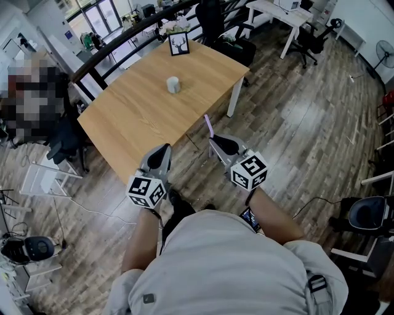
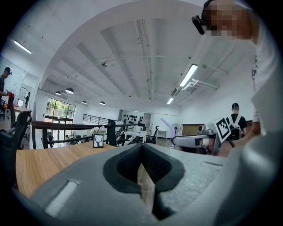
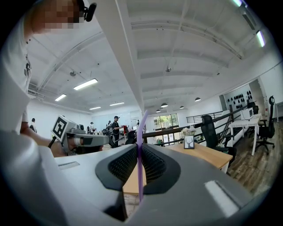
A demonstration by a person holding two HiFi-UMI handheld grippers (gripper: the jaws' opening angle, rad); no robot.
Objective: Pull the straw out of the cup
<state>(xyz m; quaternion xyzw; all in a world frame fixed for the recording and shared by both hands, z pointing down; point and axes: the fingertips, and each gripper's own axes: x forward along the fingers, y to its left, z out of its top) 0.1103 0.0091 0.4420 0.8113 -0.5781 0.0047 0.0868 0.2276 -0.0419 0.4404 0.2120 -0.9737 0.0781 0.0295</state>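
Observation:
A small white cup stands on the wooden table, far from both grippers. My right gripper is shut on a purple straw, which sticks up between its jaws. It is held off the table's near edge, over the floor. My left gripper is shut with nothing in it, beside the right one, near the table's front corner. In the left gripper view the right gripper and the straw show to the right.
A framed deer picture stands at the table's far edge, by a black railing. Office chairs and a white desk are behind. Wooden floor lies to the right. A person's body is below the grippers.

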